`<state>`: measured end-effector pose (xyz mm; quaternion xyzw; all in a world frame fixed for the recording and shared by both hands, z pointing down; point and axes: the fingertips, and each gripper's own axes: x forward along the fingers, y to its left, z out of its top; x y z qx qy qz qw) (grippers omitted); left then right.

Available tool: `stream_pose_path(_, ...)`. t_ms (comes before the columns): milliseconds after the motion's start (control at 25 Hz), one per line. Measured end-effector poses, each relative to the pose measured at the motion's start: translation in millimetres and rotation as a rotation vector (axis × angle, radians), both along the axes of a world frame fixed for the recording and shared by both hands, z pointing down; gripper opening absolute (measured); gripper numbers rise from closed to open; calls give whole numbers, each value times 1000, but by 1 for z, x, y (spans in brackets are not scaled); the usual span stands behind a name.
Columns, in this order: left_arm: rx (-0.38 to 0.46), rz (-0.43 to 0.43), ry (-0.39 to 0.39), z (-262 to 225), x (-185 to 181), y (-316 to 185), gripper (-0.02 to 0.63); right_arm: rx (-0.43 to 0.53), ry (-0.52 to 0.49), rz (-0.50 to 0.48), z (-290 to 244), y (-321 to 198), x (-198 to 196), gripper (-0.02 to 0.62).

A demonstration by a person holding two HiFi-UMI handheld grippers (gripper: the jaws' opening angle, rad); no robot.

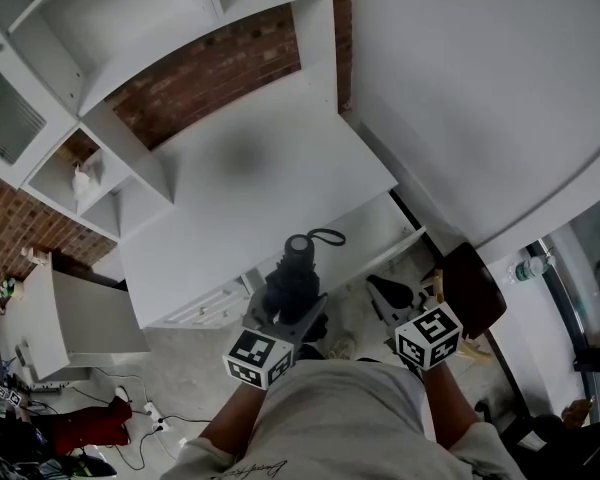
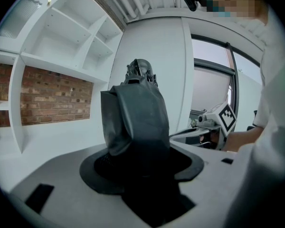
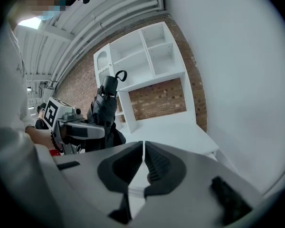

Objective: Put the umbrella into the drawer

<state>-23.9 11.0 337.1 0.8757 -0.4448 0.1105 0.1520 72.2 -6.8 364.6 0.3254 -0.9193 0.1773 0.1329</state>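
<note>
The folded black fabric umbrella (image 1: 292, 280) is clamped in the left gripper (image 1: 298, 304). It stands nearly upright out of the jaws. Its black wrist loop (image 1: 326, 236) is at the end farthest from the gripper. In the left gripper view the jaws stand wide, with both pads pressed against the umbrella's (image 2: 137, 118) lower body. The umbrella is in the air in front of the near edge of the white desk top (image 1: 250, 183), not inside any compartment.

Just right of the umbrella, below the desk's near right corner, a white drawer (image 1: 385, 230) appears to be pulled out. Its inside cannot be made out.

The right gripper (image 1: 382, 288) is held to the right of the left one, apart from the umbrella. In the right gripper view its ribbed black pads (image 3: 154, 160) meet along their length with nothing between them. Each gripper carries a white cube with square black markers (image 1: 261, 358) at its near end.

Farther out:
- White open shelving (image 1: 130, 28) rises at the desk's far side.
- A red brick wall (image 1: 210, 73) shows behind the shelving.
- A low white cabinet (image 1: 50, 318) stands on the left.
- A red item (image 1: 80, 428) and cables lie on the floor near the cabinet.
</note>
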Motion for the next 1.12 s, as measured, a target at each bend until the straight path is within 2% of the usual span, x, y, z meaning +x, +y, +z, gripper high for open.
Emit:
stream_pose_path(440,-10,4,-33,1,-9,-16,276,-38,-8,18,10,-10,1,31)
stream_pose_path(1120,-46,105,-108,23,-27,-76,276,-77,28,108,23,-58,-1,31)
